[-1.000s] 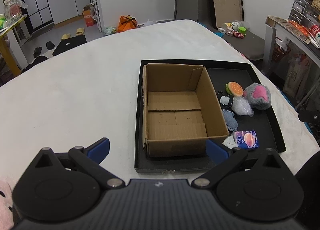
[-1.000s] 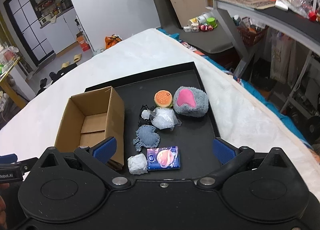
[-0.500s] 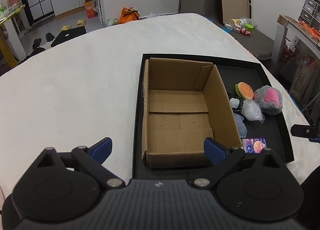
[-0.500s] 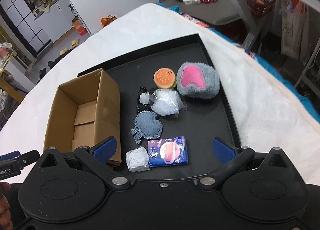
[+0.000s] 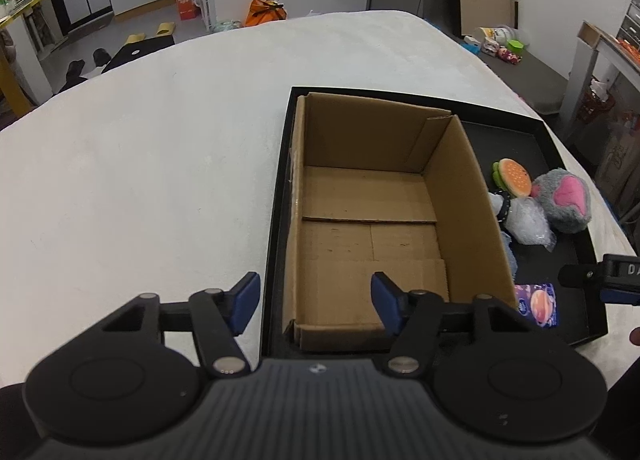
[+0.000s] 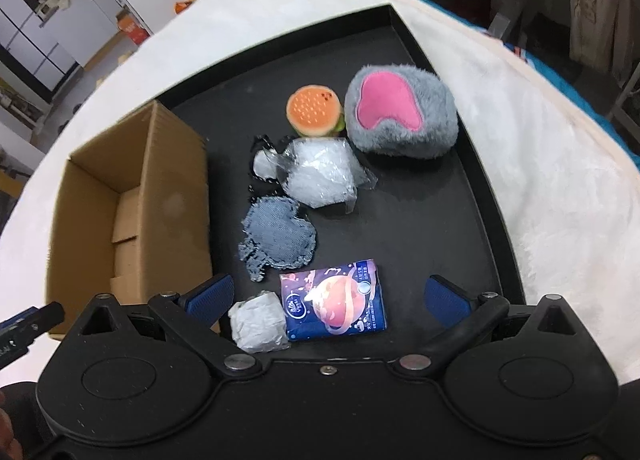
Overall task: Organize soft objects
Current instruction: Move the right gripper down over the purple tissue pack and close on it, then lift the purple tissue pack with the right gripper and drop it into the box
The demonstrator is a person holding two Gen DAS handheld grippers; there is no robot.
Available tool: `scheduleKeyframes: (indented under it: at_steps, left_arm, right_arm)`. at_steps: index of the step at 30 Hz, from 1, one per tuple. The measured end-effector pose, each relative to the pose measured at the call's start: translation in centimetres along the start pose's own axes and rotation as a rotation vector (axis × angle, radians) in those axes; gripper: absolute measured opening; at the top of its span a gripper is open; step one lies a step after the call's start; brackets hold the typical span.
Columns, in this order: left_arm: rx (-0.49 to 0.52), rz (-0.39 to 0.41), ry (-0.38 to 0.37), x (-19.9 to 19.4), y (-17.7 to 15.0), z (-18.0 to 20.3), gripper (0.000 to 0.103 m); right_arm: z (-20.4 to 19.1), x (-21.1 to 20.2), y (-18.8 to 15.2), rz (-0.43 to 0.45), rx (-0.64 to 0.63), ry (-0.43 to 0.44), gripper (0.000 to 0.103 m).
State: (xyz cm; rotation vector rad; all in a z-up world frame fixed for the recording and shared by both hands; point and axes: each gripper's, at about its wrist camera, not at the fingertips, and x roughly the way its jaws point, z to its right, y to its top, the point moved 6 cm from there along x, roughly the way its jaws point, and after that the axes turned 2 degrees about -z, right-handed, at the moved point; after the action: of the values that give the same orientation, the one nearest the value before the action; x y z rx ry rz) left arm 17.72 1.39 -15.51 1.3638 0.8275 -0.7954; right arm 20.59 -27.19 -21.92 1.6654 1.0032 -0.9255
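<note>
White fleece is covering the table (image 5: 160, 164) under our black tray (image 6: 472, 164); both grippers' fingers are hovering apart, the right gripper (image 6: 326, 296) above the tissue pack (image 6: 334, 305), the left gripper (image 5: 316, 298) by the cardboard box (image 5: 372, 216).

The right gripper (image 6: 326, 296) has dropped toward the tissue pack (image 6: 334, 305), now between its spread jaws; the left gripper (image 5: 314, 302) (jaws narrower) has neared the cardboard box (image 5: 384, 216).
</note>
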Motion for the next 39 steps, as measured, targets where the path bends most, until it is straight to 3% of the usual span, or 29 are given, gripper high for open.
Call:
scheduleKeyframes:
  at_steps: [10, 18, 23, 39]
  left_arm:
    - [-0.009, -0.02, 0.024, 1.9, 0.5, -0.4, 0.042]
    - [-0.018, -0.047, 0.026, 3.2, 0.4, -0.5, 0.025]
    - [-0.019, -0.048, 0.044, 3.5, 0.4, -0.7, 0.009]
    - [-0.001, -0.035, 0.012, 2.7, 0.1, -1.2, 0.009]
  right_arm:
    - [-0.2, 3.4, -0.1, -0.082, -0.018, -0.032, 0.092]
    - [-1.1, 4.8, -0.3, -0.103, -0.085, -0.076, 0.089]
    - [-1.3, 6.2, -0.8, -0.144, -0.106, -0.092, 0.071]
    - [-2.4, 2.1, -0.7, -0.008, -0.11, -0.08, 0.07]
